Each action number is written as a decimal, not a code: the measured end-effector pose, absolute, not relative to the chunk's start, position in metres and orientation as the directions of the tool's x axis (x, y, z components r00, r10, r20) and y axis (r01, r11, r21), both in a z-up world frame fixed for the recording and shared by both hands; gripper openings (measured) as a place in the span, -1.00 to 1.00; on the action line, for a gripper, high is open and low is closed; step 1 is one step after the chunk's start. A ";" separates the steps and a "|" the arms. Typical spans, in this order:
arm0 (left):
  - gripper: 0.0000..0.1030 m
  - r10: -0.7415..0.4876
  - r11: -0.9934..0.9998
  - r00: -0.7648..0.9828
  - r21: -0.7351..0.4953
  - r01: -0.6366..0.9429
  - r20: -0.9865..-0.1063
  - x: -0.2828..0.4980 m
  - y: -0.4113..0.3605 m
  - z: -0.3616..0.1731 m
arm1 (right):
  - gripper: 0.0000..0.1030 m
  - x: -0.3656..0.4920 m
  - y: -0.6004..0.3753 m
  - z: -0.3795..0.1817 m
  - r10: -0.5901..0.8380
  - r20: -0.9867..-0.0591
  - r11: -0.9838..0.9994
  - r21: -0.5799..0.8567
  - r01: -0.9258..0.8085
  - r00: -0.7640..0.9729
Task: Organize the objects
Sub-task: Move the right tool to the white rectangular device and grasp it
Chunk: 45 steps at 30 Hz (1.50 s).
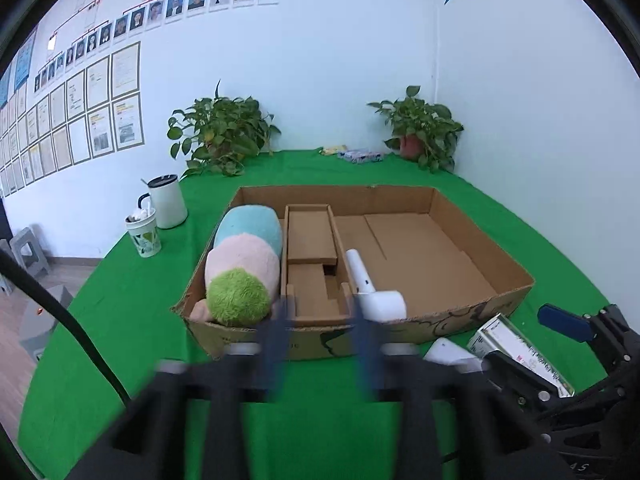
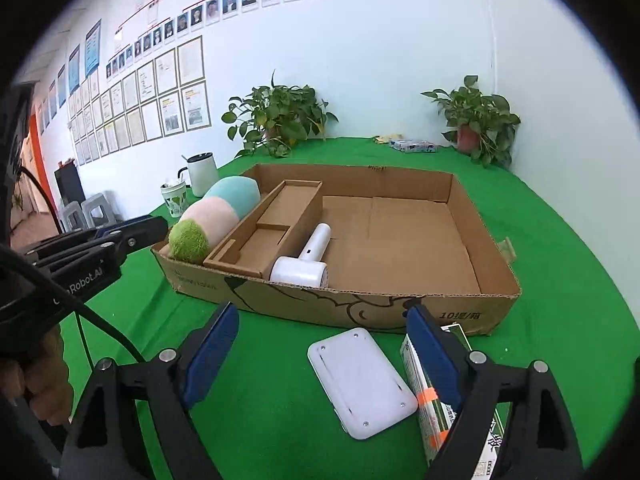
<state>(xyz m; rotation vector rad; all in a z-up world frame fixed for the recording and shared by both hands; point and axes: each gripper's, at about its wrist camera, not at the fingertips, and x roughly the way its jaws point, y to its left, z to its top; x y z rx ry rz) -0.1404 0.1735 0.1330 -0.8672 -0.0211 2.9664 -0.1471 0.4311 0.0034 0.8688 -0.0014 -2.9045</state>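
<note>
The box (image 2: 340, 240) sits mid-desk on the green cloth, and it already holds one plush toy (image 2: 212, 216) along its left wall, one cardboard insert (image 2: 264, 232) next to that, and one white hair dryer (image 2: 308, 256) lying against the insert with its head at the near wall. The right half of the box floor is bare. Two things remain outside, just beside the near wall toward the desk's near right corner: one flat white device (image 2: 360, 380) and one printed carton (image 2: 436, 412), lying side by side.

The right claw (image 2: 320, 360) is released, its pads spread wide over the device and gripping nothing; its right pad hangs over the carton's edge. The left claw (image 1: 320, 344) is also released and empty, blurred, in front of the box's near wall.

The risks, as I judge them: the device lies flat and thin, so pads closing on it may skid off its rounded edges or drag the cloth up. With the carton so close, a closing right pad could catch it and pinch both or shove it toward the desk edge.

Two potted plants, one white kettle and one cup stand toward the far edge.
</note>
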 end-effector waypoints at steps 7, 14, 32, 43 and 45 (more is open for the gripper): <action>0.93 0.057 -0.998 -0.859 -0.063 -0.029 -0.508 -0.132 0.166 0.128 | 0.67 -0.136 0.427 -0.003 -0.132 -0.549 -0.989 0.017 0.147 -0.825; 0.93 0.160 -0.987 -0.788 -0.106 -0.121 -0.594 -0.134 0.169 0.100 | 0.67 -0.103 0.416 -0.034 -0.266 -0.586 -0.952 0.036 0.303 -0.765; 0.92 0.243 -0.968 -0.704 -0.212 -0.134 -0.667 -0.138 0.169 0.073 | 0.67 -0.180 0.455 -0.083 -0.126 -0.766 -0.961 -0.064 0.269 -0.631; 0.89 0.301 -0.945 -0.688 -0.302 -0.124 -0.660 -0.141 0.153 0.074 | 0.27 -0.185 0.441 -0.095 -0.078 -0.790 -0.944 -0.137 0.299 -0.609; 0.89 0.327 -0.934 -0.678 -0.332 -0.129 -0.658 -0.143 0.151 0.075 | 0.27 -0.173 0.435 -0.094 -0.091 -0.795 -0.943 -0.125 0.308 -0.600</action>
